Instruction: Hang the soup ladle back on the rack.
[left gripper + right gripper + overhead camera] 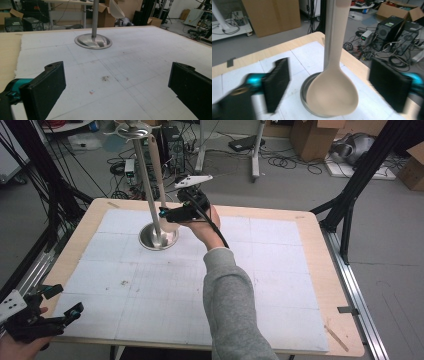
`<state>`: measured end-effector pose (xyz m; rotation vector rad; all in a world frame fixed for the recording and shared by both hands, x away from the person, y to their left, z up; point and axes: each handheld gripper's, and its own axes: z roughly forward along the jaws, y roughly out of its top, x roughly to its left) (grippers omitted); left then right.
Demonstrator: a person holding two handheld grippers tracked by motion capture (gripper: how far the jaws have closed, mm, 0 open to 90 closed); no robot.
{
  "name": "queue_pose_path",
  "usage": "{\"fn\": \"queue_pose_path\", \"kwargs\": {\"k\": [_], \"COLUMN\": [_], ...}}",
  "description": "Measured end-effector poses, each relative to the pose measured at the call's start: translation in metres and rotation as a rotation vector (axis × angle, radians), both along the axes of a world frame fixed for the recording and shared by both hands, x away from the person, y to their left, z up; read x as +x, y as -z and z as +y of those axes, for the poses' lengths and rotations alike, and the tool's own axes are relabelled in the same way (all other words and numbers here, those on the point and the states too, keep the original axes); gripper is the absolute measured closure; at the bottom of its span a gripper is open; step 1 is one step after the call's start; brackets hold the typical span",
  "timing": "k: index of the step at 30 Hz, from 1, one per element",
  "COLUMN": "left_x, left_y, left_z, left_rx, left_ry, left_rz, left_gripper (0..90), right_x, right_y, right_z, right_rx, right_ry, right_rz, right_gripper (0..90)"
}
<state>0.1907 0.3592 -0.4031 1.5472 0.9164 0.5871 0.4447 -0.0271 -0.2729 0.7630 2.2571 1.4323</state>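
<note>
Your left gripper (55, 302) hangs at the table's (334, 290) near-left corner, jaws spread wide over bare white mat (280, 285), with open room ahead up to the metal stand (158, 236). Your right gripper (165, 214) sits far back beside the stand's pole, near the table's far edge, its 2 jaws also spread apart and gripping nothing. The beige spoon (333, 96) hangs between those jaws, its bowl low over the stand's round base; its handle top is cut off in the right gripper view.
</note>
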Motion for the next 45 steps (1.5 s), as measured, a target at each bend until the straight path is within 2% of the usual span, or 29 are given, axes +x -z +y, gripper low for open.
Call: {"fn": "queue_pose_path", "kwargs": {"k": [3,5,7,9,13,16,18,22,27,35,38,41,45], "left_x": [0.007,0.012,0.016,0.020,0.027,0.032,0.035,0.040,0.048,0.057,0.060,0.064,0.067], "left_y": [-0.001,-0.001,-0.001,-0.001,-0.001,-0.001,-0.002,-0.002,-0.001,-0.002,-0.002,0.002,0.005], "left_z": [-0.006,-0.010,-0.014,-0.018,-0.024,-0.028,-0.030,-0.034,-0.041,-0.052,-0.055,-0.059,-0.063], "left_rx": [0.002,-0.008,-0.016,-0.022,-0.032,-0.042,-0.049,-0.040,-0.049,-0.055,-0.057,-0.027,-0.022], "left_ry": [0.019,0.027,0.038,0.048,0.064,0.068,0.071,0.077,0.089,0.108,0.115,0.119,0.127], "left_rz": [-0.005,-0.006,-0.009,-0.010,-0.014,-0.017,-0.020,-0.040,-0.037,-0.044,-0.042,-0.034,-0.029], "left_gripper": [1.7,1.7,1.7,1.7,1.7,1.7,1.7,1.7,1.7,1.7,1.7,1.7,1.7], "right_x": [-0.003,-0.006,-0.009,-0.014,-0.022,-0.030,-0.036,-0.049,-0.068,-0.090,-0.096,-0.101,-0.110], "right_y": [0.004,0.006,0.006,0.006,0.008,0.009,0.011,0.014,0.024,0.038,0.044,0.051,0.061], "right_z": [-0.009,-0.015,-0.021,-0.029,-0.042,-0.053,-0.059,-0.070,-0.086,-0.112,-0.126,-0.141,-0.162], "right_rx": [0.002,-0.007,-0.011,0.013,0.013,0.042,0.044,0.068,0.095,0.145,0.167,0.190,0.185], "right_ry": [0.004,0.013,0.026,0.024,0.018,0.004,0.005,-0.013,-0.037,-0.016,0.011,0.041,0.077], "right_rz": [0.021,0.022,0.000,-0.016,0.000,-0.005,-0.012,-0.011,-0.019,-0.018,-0.018,-0.014,-0.026], "right_gripper": [0.0,0.0,0.0,0.0,0.0,0.0,0.0,0.0,0.0,0.0,0.0,0.0,0.0]}}
